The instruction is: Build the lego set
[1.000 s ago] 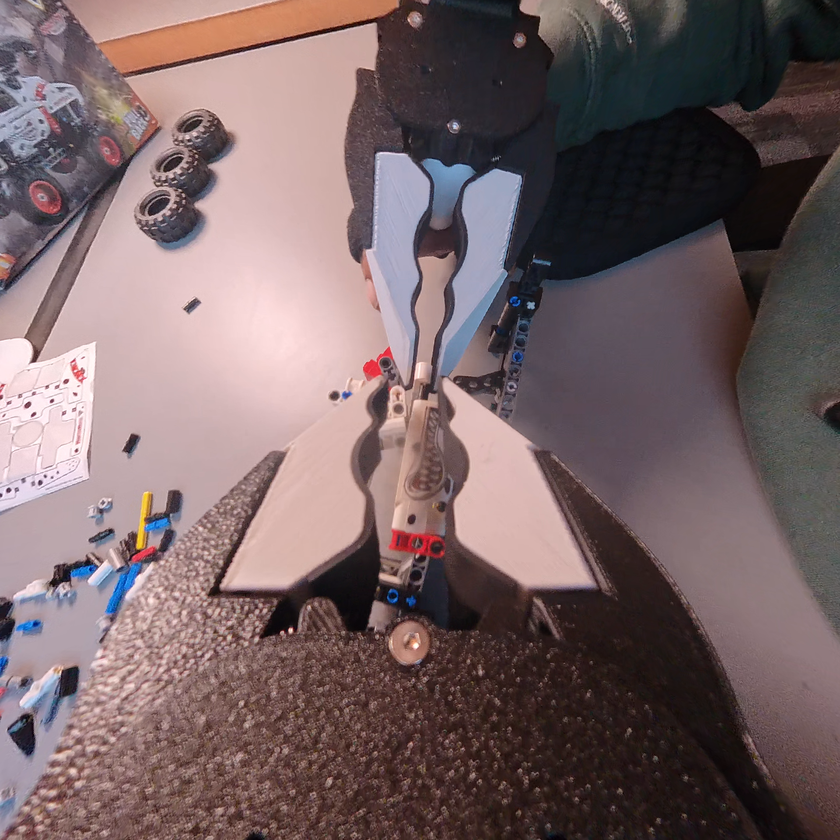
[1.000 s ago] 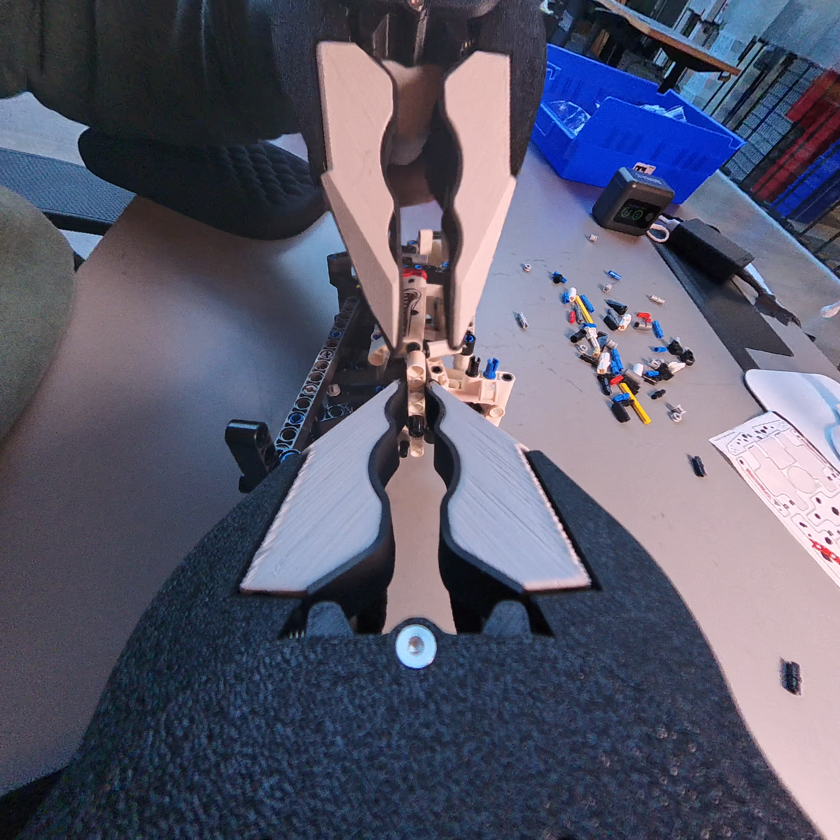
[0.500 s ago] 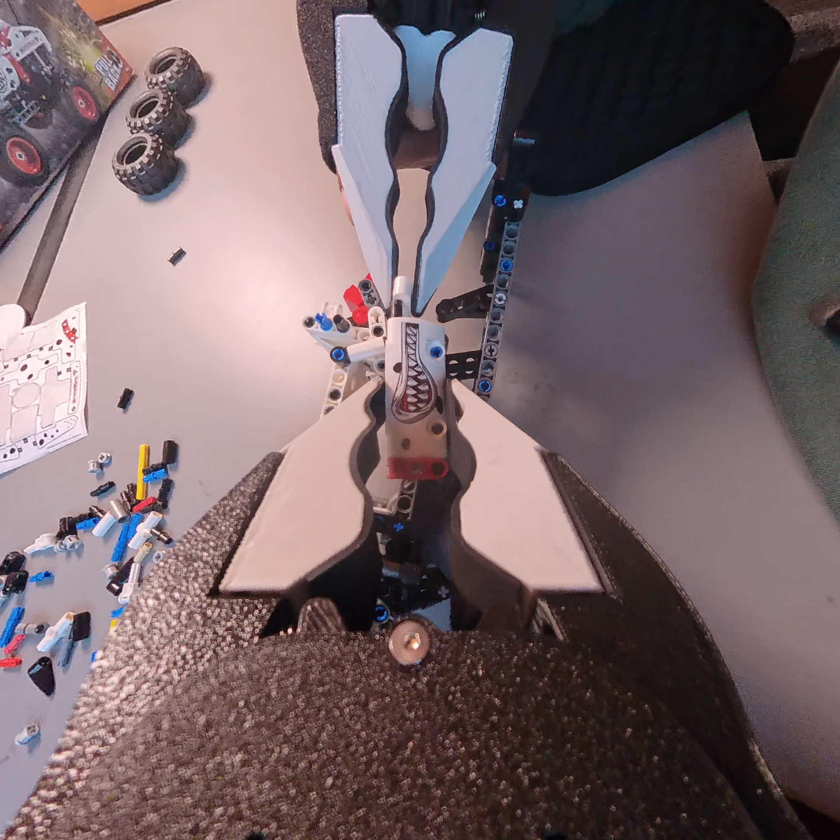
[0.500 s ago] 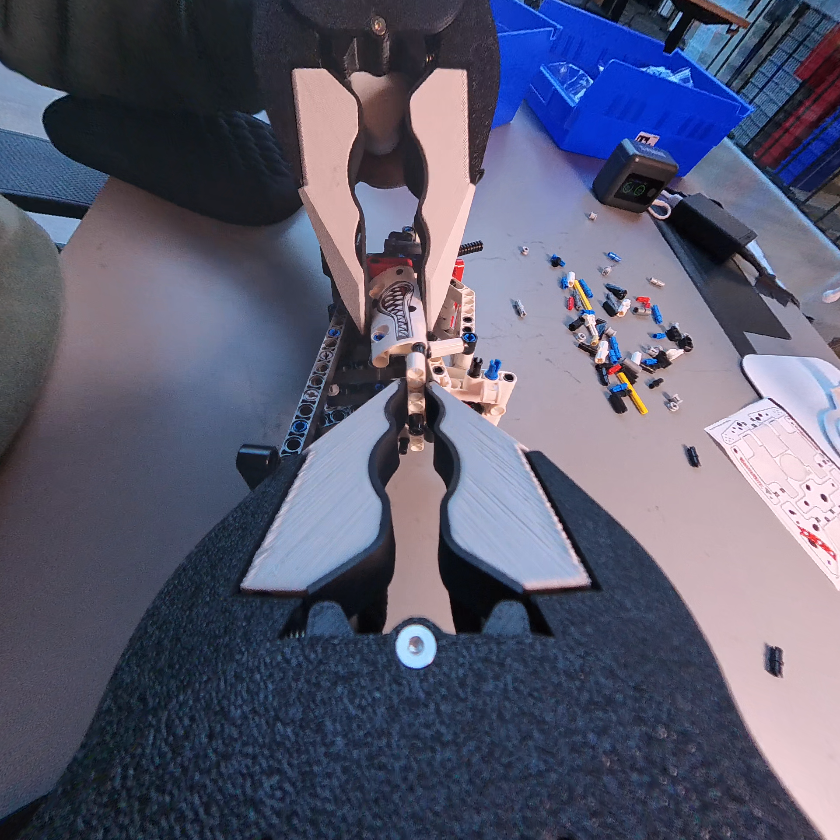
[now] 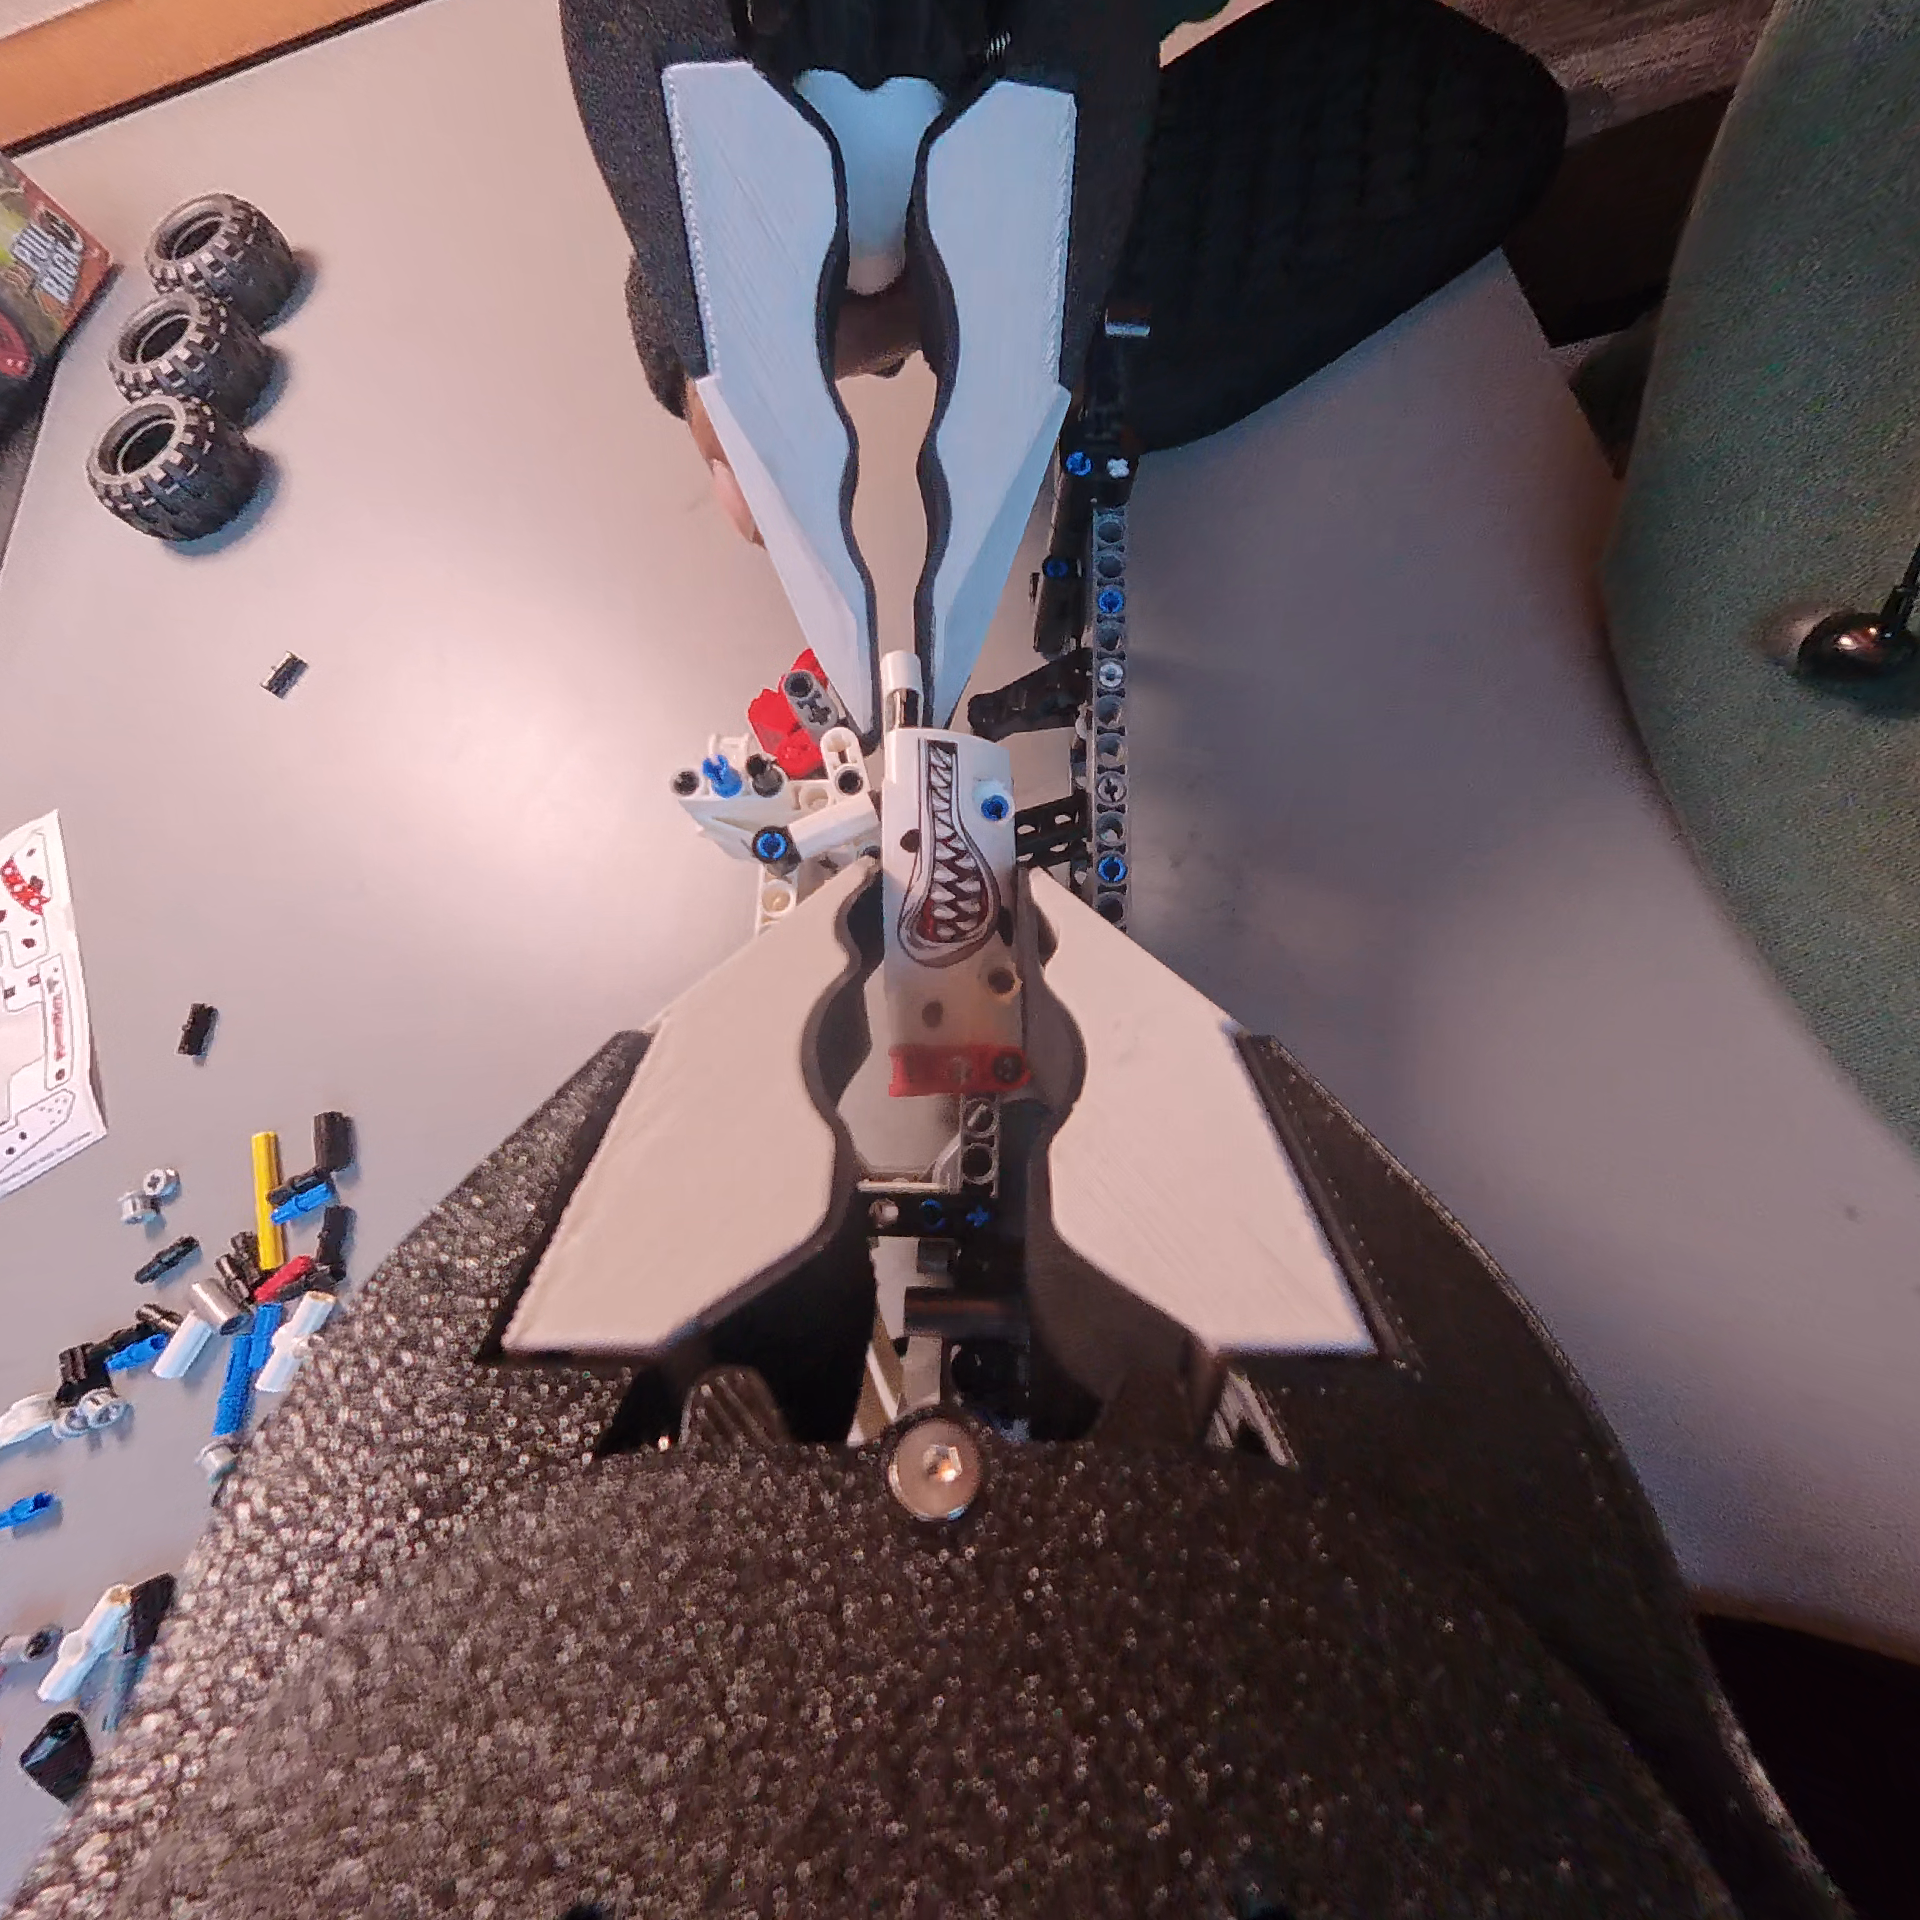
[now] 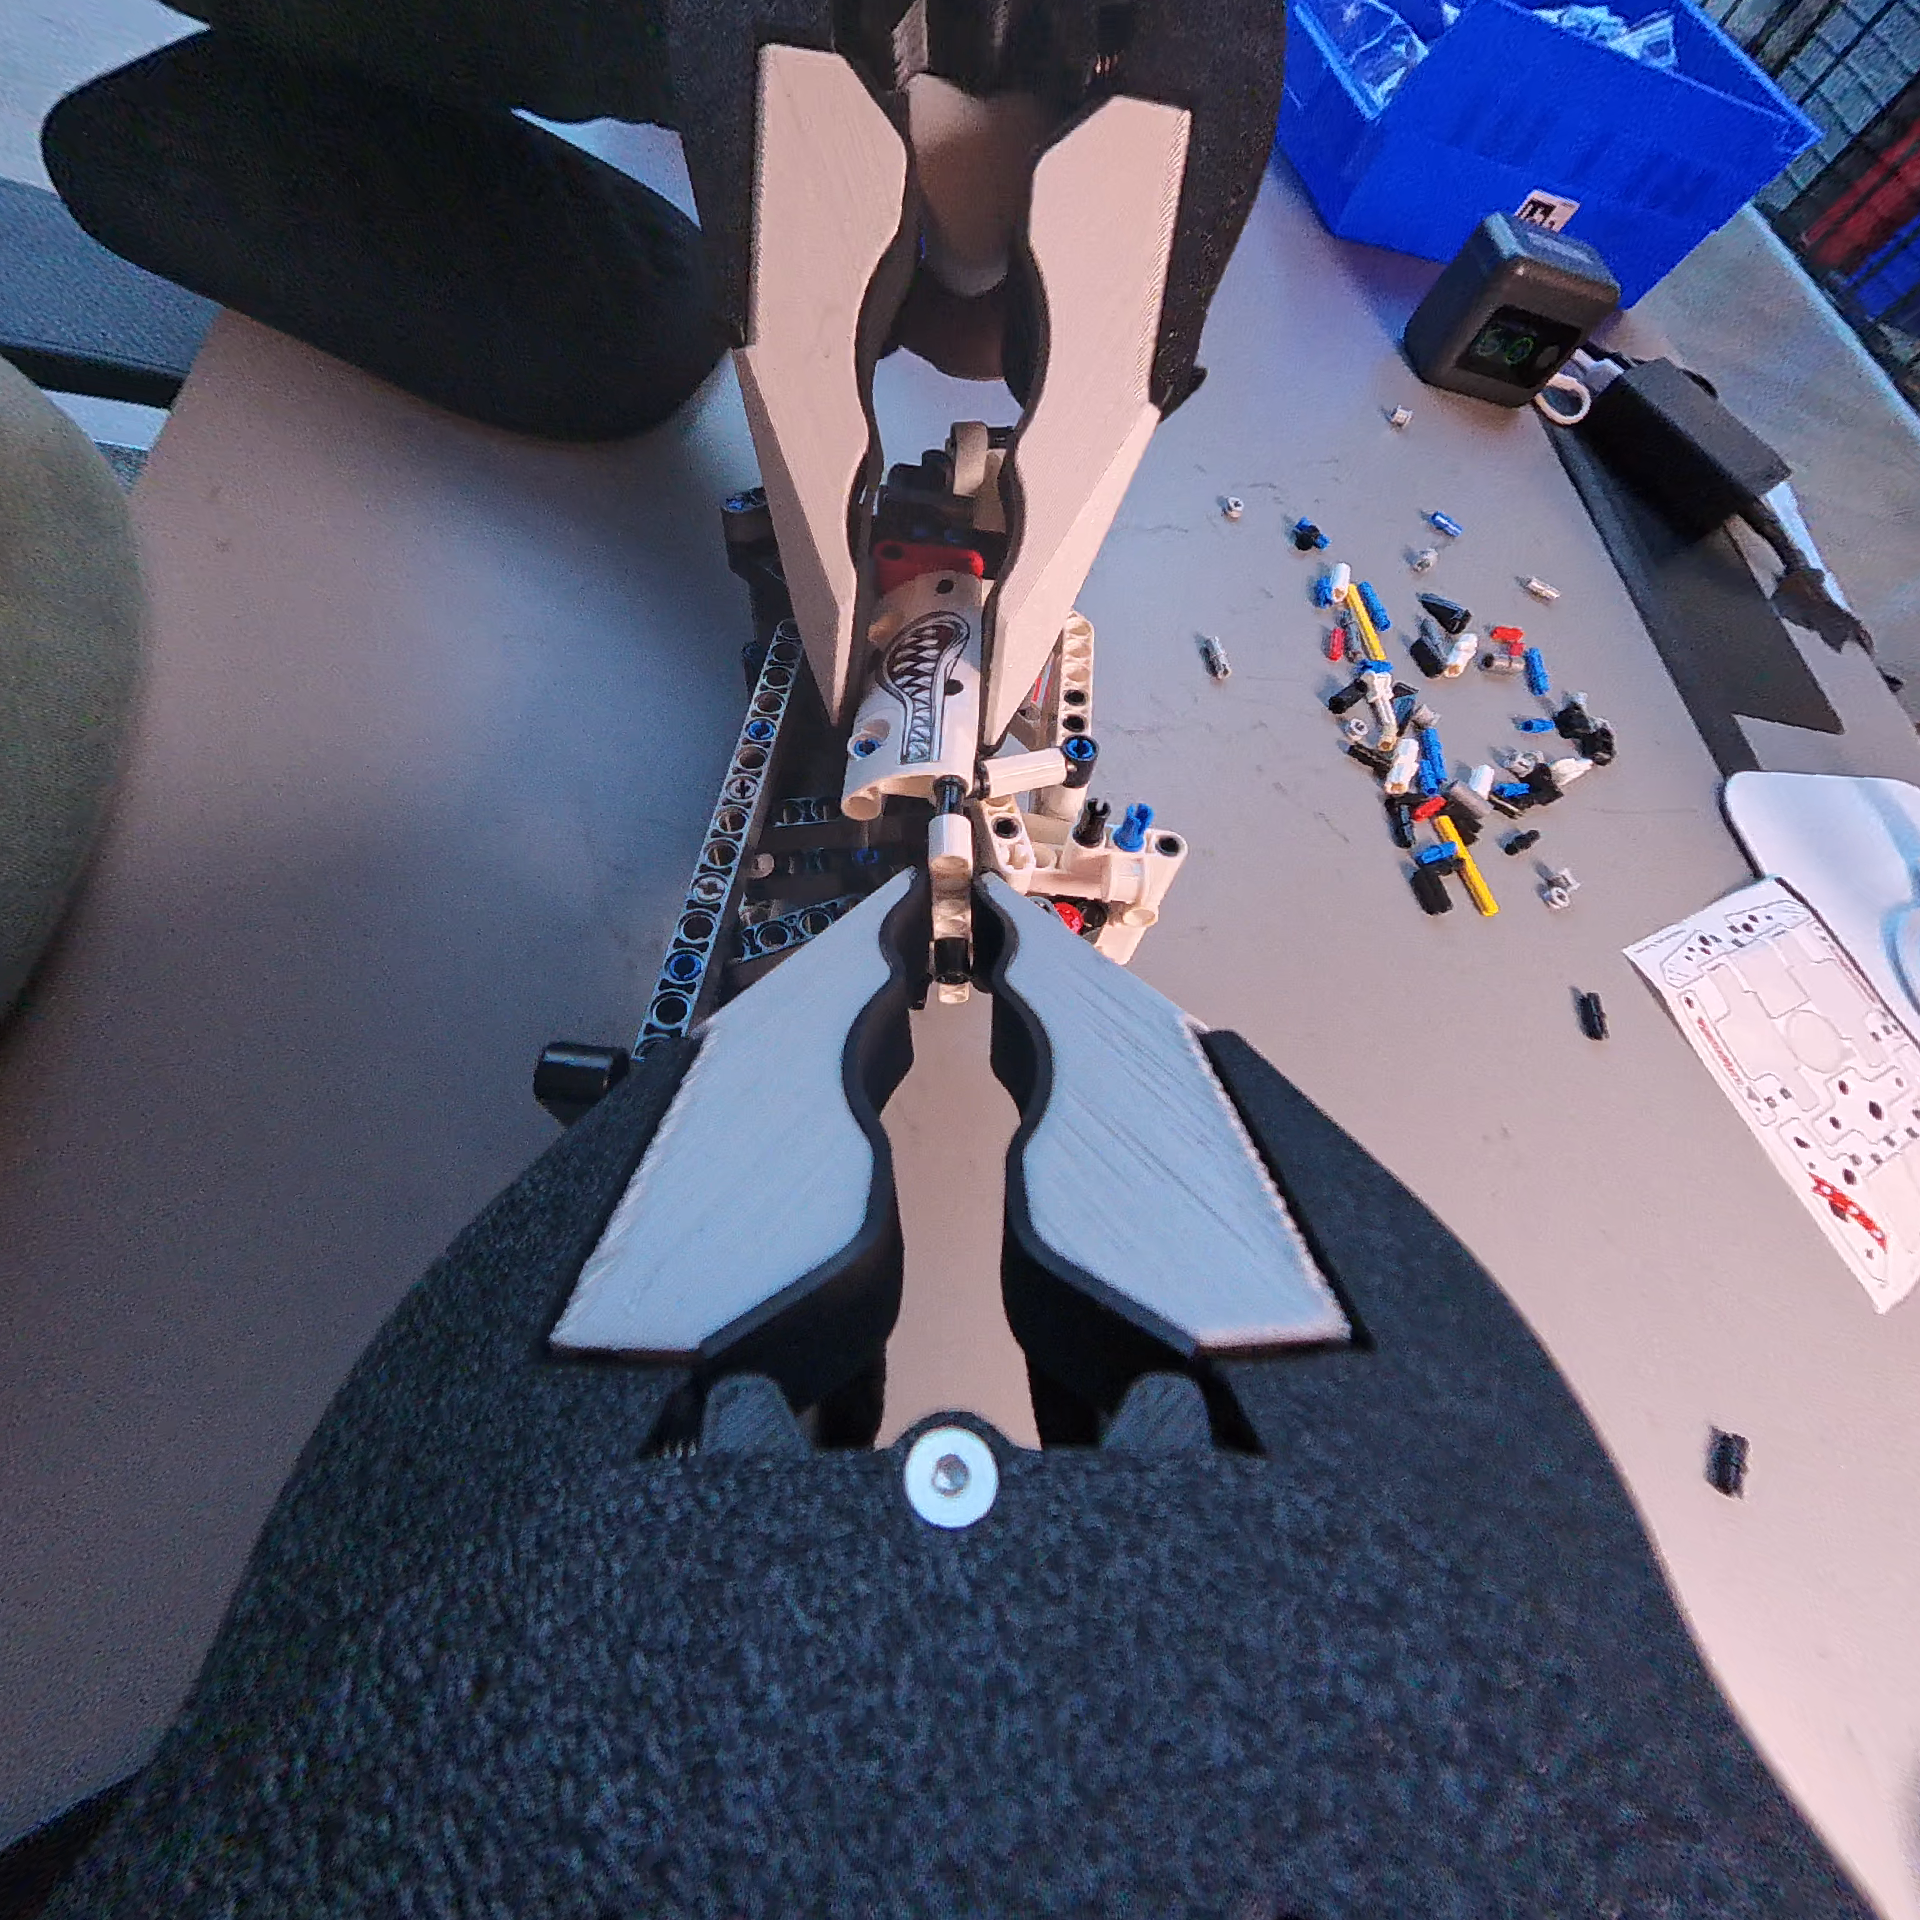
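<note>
My left gripper [image 5: 951,888] is shut on a white panel with a shark-mouth sticker [image 5: 948,883] and a red piece at its near end. My right gripper [image 6: 948,894] faces it tip to tip, shut on a small white connector on a black axle [image 6: 951,894] that runs to the panel's end [image 6: 920,707]. In the left wrist view the right gripper [image 5: 914,717] comes down from the top. In the right wrist view the left gripper [image 6: 914,722] does the same. Under both lies the dark grey beam chassis [image 5: 1110,717] [image 6: 727,821] with a white sub-assembly [image 6: 1101,868].
Three black tyres [image 5: 177,364] and the set's box [image 5: 42,281] lie far left. Loose small pieces [image 5: 229,1309] [image 6: 1434,717] and a sticker sheet [image 6: 1808,1081] lie on the grey table [image 5: 1403,935]. Blue bins [image 6: 1538,114] and a black device [image 6: 1507,312] stand behind. A green chair [image 5: 1787,623] is at the edge. Only a small space, under 4 cm, lies between the two pairs of fingers.
The left gripper has turned the panel so its shark-mouth face shows, and has drawn back from the right gripper. The black axle now shows between connector and panel.
</note>
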Tool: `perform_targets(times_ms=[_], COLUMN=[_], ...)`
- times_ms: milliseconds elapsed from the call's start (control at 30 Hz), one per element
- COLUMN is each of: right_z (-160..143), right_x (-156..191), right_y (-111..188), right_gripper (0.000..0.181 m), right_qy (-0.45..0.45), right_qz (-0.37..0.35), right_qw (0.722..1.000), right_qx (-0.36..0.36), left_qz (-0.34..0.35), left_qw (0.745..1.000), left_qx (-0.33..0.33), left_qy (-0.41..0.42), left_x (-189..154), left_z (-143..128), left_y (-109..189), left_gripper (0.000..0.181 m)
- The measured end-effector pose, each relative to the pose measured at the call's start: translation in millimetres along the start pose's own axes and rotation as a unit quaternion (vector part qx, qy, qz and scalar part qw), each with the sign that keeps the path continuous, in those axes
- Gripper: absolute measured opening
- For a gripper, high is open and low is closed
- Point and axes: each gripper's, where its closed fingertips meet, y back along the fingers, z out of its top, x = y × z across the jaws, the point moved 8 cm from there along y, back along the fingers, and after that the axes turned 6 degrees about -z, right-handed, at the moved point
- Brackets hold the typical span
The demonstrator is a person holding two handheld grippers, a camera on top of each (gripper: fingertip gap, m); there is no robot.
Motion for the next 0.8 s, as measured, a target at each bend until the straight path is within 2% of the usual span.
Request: perform_targets(times_ms=[333,667,800], right_z=[5,18,18], right_x=[2,5,5], right_y=[2,-3,-3], right_gripper=[0.006,0.005,0.006], right_qy=[0.004,0.020,0.006], right_qz=[-0.007,-0.003,0.002], right_qw=[0.999,0.994,0.994], right_qx=[0.031,0.105,0.106], left_qz=[0.004,-0.019,-0.019], left_qw=[1.000,0.998,0.998], left_qx=[0.010,0.039,0.034], left_qy=[0.025,0.049,0.041], left_x=[-2,1,0], left_z=[2,8,7], left_y=[-1,-3,-3], left_gripper=[0.022,0.021,0.022])
